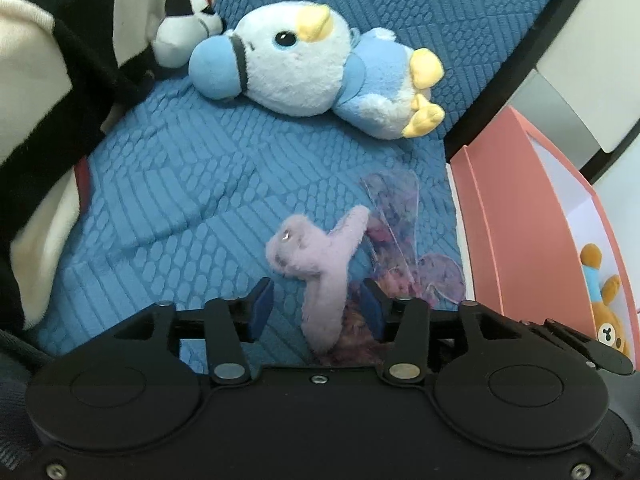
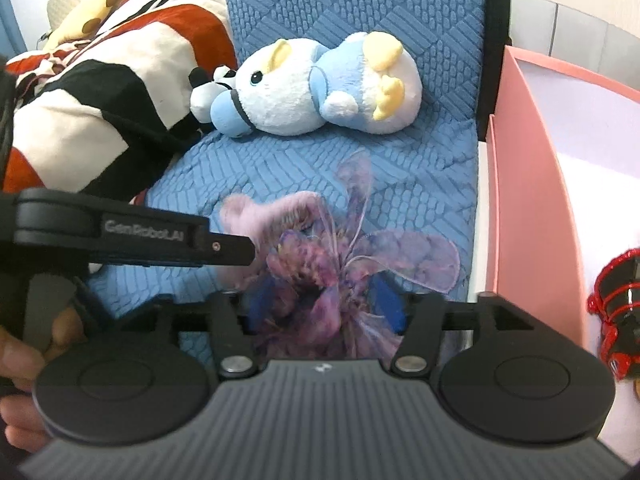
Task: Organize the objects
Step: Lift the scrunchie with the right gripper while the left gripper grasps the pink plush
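Note:
A fuzzy lilac hair claw (image 1: 322,280) lies on the blue quilted cover (image 1: 180,200), partly on a sheer purple pouch of dried flowers (image 1: 400,236). My left gripper (image 1: 317,308) stands open around the claw's lower end, and its blue pads do not press on it. In the right wrist view the left gripper (image 2: 248,248) comes in from the left beside the claw (image 2: 256,212). My right gripper (image 2: 324,304) is open with the pouch (image 2: 320,272) bunched between its blue pads.
A blue and white plush bird (image 1: 304,64) (image 2: 312,84) lies further back, with a small panda plush (image 1: 184,28) beside it. A pink box (image 1: 520,240) (image 2: 528,200) stands at the right and holds a bear toy (image 1: 608,308). A red, black and white blanket (image 2: 100,100) lies at the left.

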Demonstrator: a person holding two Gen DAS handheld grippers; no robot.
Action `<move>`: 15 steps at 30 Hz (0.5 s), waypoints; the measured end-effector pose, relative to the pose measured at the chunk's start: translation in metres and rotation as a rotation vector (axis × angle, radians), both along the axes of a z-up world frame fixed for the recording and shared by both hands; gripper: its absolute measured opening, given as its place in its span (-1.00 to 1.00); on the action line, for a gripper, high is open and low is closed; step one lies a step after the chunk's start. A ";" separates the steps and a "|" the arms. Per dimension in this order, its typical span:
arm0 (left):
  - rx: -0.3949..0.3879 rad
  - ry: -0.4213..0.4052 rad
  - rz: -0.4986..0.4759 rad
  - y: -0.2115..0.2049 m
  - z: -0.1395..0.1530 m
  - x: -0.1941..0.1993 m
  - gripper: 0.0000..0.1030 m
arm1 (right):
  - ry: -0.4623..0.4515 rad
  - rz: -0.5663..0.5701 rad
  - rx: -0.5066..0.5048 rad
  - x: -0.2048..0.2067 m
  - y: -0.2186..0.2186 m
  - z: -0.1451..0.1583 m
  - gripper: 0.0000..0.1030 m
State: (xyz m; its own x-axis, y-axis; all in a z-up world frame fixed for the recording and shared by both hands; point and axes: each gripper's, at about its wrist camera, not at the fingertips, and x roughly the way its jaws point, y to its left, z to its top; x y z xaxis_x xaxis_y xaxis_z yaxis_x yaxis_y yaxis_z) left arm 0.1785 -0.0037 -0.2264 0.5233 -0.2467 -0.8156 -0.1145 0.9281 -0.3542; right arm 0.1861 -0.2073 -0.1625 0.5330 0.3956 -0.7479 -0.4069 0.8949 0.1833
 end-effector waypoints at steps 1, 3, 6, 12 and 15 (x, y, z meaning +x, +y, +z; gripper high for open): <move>0.003 -0.009 -0.002 -0.001 0.001 0.000 0.10 | 0.010 0.006 0.011 0.000 -0.002 0.000 0.27; 0.013 -0.030 -0.003 -0.002 0.005 0.002 0.17 | 0.030 0.021 0.023 -0.001 -0.003 0.000 0.28; 0.019 -0.050 -0.009 -0.004 0.005 0.007 0.26 | 0.023 0.038 0.034 -0.001 -0.002 0.000 0.38; 0.044 -0.033 -0.014 -0.008 -0.008 0.023 0.26 | 0.014 0.058 -0.008 0.009 0.015 -0.011 0.55; 0.064 -0.026 -0.017 -0.009 -0.013 0.031 0.26 | 0.031 0.023 -0.041 0.016 0.020 -0.021 0.53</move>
